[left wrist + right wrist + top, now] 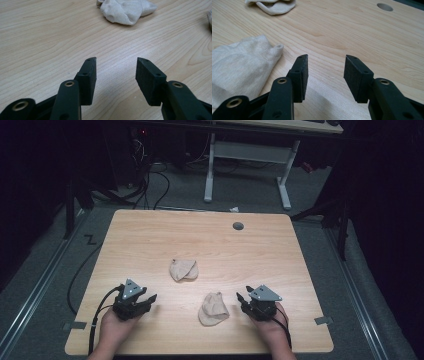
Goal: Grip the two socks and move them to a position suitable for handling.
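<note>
Presently, both the left gripper [150, 299] and right gripper [241, 299] are held spread and empty; the nearer sock [213, 308] is seen just beside the right one, untouched.

This looks like a lab or recording room. A light wooden table [200, 245] stands on grey carpet, hemmed by dark curtains at 9 and 3 o'clock. At 12 o'clock a white-legged desk [247, 165] stands, with cables [150, 180] trailing at 11 o'clock. Metal floor rails [37, 290] run beside the table.
</note>
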`<state>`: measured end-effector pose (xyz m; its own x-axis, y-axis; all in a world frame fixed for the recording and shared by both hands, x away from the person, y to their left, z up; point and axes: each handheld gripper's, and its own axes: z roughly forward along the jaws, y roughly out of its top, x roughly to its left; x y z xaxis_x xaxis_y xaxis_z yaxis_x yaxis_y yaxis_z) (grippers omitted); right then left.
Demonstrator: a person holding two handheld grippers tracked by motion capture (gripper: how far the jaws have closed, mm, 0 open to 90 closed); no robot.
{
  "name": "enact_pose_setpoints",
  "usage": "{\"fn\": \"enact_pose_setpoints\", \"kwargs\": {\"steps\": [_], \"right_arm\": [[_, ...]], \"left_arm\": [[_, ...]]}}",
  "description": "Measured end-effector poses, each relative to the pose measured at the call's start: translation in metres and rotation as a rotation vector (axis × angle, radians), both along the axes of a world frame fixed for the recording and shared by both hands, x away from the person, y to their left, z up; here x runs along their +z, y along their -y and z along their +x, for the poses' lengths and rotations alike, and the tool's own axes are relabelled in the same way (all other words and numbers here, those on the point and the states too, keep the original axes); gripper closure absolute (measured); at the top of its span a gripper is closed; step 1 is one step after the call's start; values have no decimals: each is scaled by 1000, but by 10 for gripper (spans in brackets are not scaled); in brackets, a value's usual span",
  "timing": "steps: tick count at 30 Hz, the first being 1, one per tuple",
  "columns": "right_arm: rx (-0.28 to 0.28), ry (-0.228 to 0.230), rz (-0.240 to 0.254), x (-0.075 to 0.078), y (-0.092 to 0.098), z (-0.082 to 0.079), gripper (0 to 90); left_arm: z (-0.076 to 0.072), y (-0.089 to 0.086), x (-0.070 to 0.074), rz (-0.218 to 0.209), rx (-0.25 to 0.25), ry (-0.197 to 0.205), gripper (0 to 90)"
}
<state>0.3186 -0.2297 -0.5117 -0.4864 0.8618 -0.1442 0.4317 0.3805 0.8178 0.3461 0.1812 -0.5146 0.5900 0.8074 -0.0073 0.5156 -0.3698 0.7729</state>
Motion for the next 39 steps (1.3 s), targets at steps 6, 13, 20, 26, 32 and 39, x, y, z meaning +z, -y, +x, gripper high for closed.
{"fn": "enact_pose_setpoints", "kwargs": {"steps": [6, 13, 20, 26, 32, 39], "right_arm": [[28, 8, -16, 2, -7, -3, 546], [65, 13, -38, 2, -16, -6, 545], [121, 5, -35, 4, -31, -13, 545], [186, -4, -22, 6, -47, -19, 545], [233, -18, -28, 5, -59, -22, 545], [278, -40, -27, 4, -69, -26, 547]], "left_arm": [[-1, 1, 0, 1, -1, 0, 516], [-1, 3, -1, 13, -12, -2, 516], [-1, 3, -1, 13, -13, -4, 516], [-1, 4, -2, 15, -15, -4, 516], [-1, 5, -2, 16, -16, -5, 516], [-1, 5, -2, 18, -18, -4, 517]]}}
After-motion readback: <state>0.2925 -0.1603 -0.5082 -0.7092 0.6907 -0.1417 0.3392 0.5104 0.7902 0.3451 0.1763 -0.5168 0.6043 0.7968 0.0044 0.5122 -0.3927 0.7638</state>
